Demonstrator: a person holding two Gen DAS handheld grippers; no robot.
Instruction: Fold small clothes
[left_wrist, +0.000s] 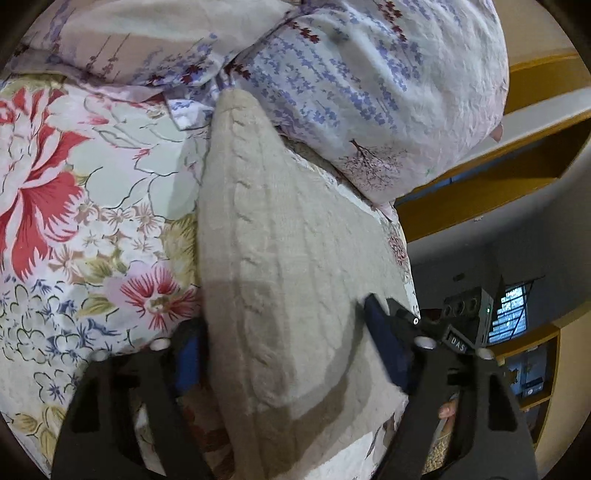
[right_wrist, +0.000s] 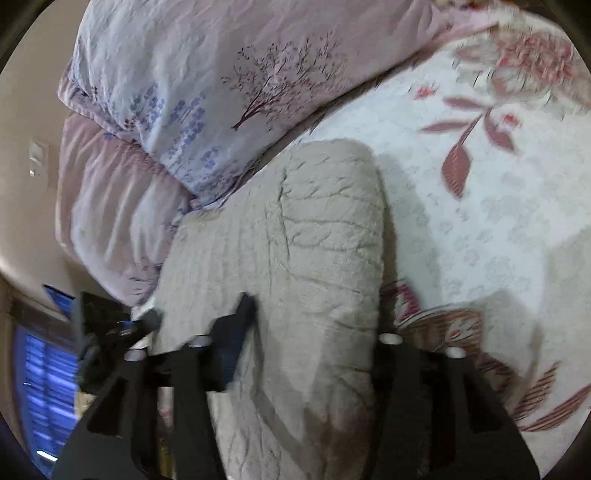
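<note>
A beige cable-knit garment (left_wrist: 280, 258) lies on the flowered bedsheet (left_wrist: 92, 206) and runs up to the pillows. In the left wrist view it fills the gap between my left gripper's (left_wrist: 284, 343) spread jaws, and its near edge bulges up between them. In the right wrist view the same knit (right_wrist: 295, 258) fills the gap between my right gripper's (right_wrist: 314, 332) spread jaws. The right finger of that gripper is partly hidden behind the cloth. The other gripper (right_wrist: 110, 328) shows at the left edge of the knit.
Two pillows in pale lilac and blue print (left_wrist: 369, 85) lie stacked at the far end of the knit and also show in the right wrist view (right_wrist: 207, 92). The bed edge drops off beside the knit toward yellow shelves (left_wrist: 517, 173) and a window (left_wrist: 508, 314).
</note>
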